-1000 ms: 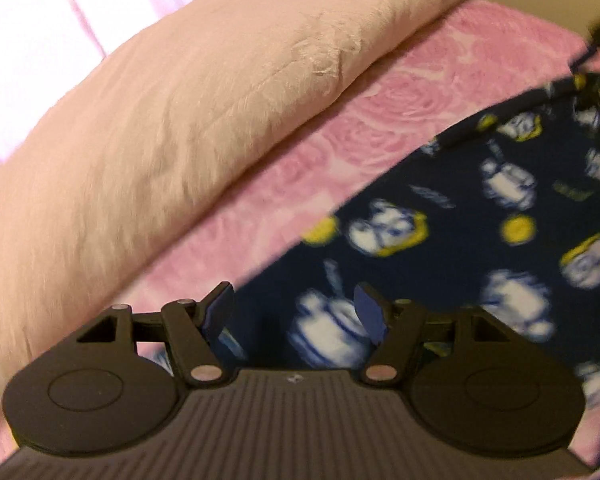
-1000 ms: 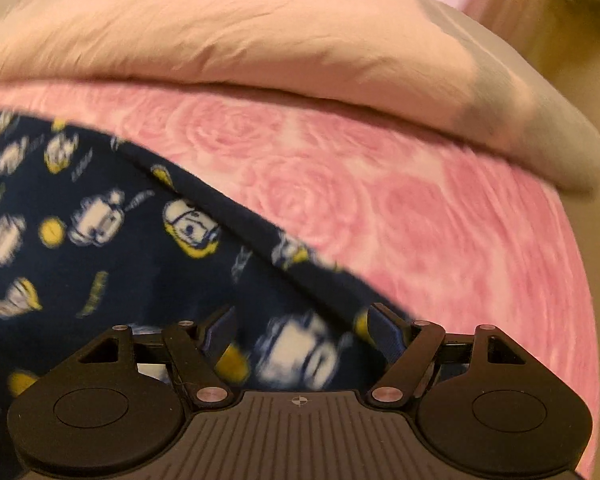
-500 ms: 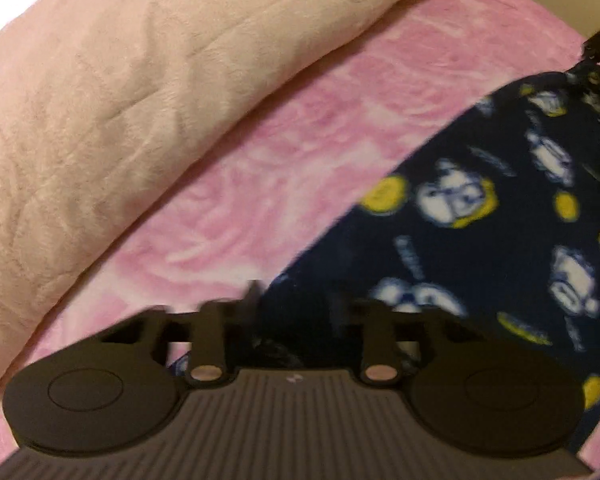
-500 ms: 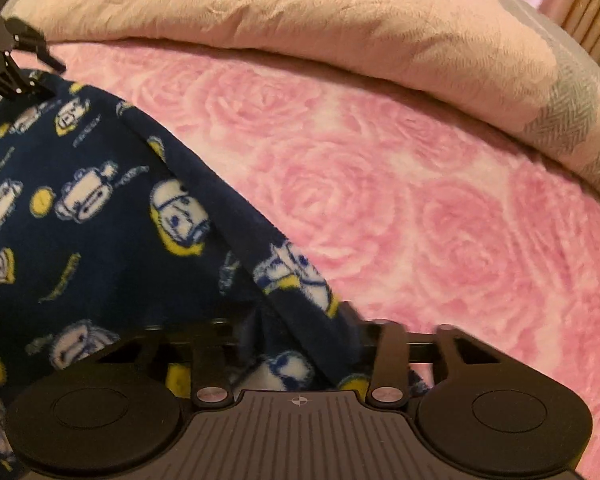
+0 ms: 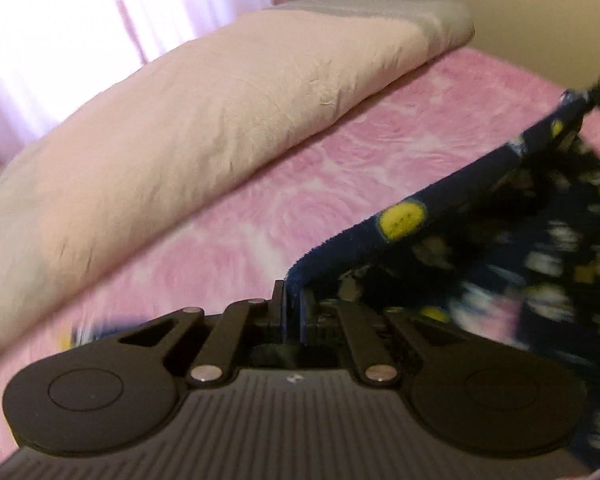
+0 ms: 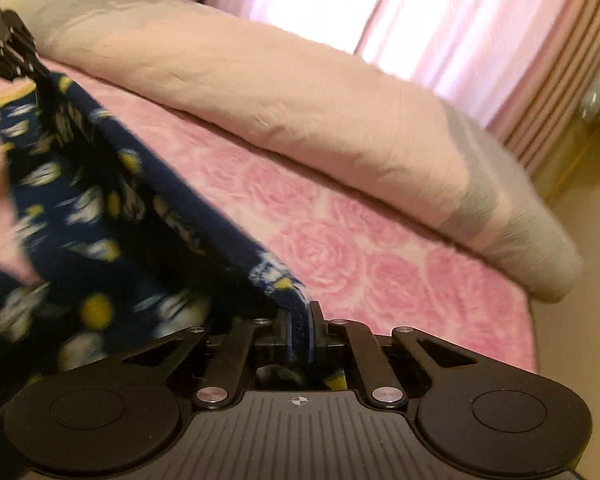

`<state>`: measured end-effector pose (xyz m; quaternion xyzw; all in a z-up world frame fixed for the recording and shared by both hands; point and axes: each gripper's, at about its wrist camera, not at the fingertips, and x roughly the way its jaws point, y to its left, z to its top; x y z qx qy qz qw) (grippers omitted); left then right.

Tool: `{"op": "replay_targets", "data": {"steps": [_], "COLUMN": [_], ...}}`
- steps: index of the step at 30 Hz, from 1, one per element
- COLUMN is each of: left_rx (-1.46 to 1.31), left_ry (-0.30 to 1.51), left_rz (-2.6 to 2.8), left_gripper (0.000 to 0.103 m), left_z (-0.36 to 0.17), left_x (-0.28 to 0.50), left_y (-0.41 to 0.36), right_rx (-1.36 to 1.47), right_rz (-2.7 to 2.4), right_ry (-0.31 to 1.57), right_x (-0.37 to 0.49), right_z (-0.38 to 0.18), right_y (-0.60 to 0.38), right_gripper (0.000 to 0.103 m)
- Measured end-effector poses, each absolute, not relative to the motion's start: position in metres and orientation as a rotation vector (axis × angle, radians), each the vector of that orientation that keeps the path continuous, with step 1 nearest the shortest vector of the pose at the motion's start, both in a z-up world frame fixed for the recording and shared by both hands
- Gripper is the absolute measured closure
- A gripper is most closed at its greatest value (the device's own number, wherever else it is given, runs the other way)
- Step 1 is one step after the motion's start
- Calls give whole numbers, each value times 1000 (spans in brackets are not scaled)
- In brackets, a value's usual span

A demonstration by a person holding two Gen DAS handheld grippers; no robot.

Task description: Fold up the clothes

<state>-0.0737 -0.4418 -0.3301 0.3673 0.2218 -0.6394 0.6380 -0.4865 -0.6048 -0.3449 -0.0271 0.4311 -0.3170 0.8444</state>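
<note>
The left gripper (image 5: pixel 293 312) is closed tight on a corner of the navy garment (image 5: pixel 500 248), the fleece edge pinched flat between its fingers. From there the cloth runs up and away to the right, stretched into a straight hem toward the other gripper, which shows at the far right edge of this view. The right gripper (image 6: pixel 300 334) is likewise clamped on the opposite corner of the garment (image 6: pixel 100 208), whose body hangs down to the left of its fingers in loose folds, lifted off the bed.

The garment looks like soft, thick fleece printed with white and yellow figures: light, limp, not slippery, and not fragile. It probably sags wherever it is unsupported, so the two corners along one hem are sensible places to hold it; keeping that hem taut should let the rest drape evenly for a fold.

Beyond both grippers lies the pink rose-patterned bedspread (image 6: pixel 380 248), and farther still a pale folded duvet (image 5: pixel 200 128) across the head of the bed. Bright curtains (image 6: pixel 440 20) hang behind that.
</note>
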Motion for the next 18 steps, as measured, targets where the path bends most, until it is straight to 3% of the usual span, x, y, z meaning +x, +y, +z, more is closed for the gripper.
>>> {"op": "replay_targets", "data": {"steps": [5, 11, 14, 16, 18], "left_rx": [772, 806, 757, 708, 622], "left_ry": [725, 1122, 1150, 1152, 1164], "left_rz": [-1357, -1147, -1135, -1125, -1070], "left_gripper": [99, 94, 82, 65, 64], "left_z": [-331, -401, -398, -393, -388], "left_x": [-130, -169, -170, -166, -152], "left_y": [-319, -250, -243, -241, -245], "right_rx": [12, 200, 326, 482, 676], "right_rz": [-623, -643, -728, -830, -943], "right_ry": [989, 1259, 1289, 1179, 1023], "right_x": [-532, -555, -564, -577, -596], "right_z": [-336, -397, -416, -410, -400], "right_y": [-506, -435, -421, -428, -440], "right_gripper": [98, 96, 46, 44, 44]}}
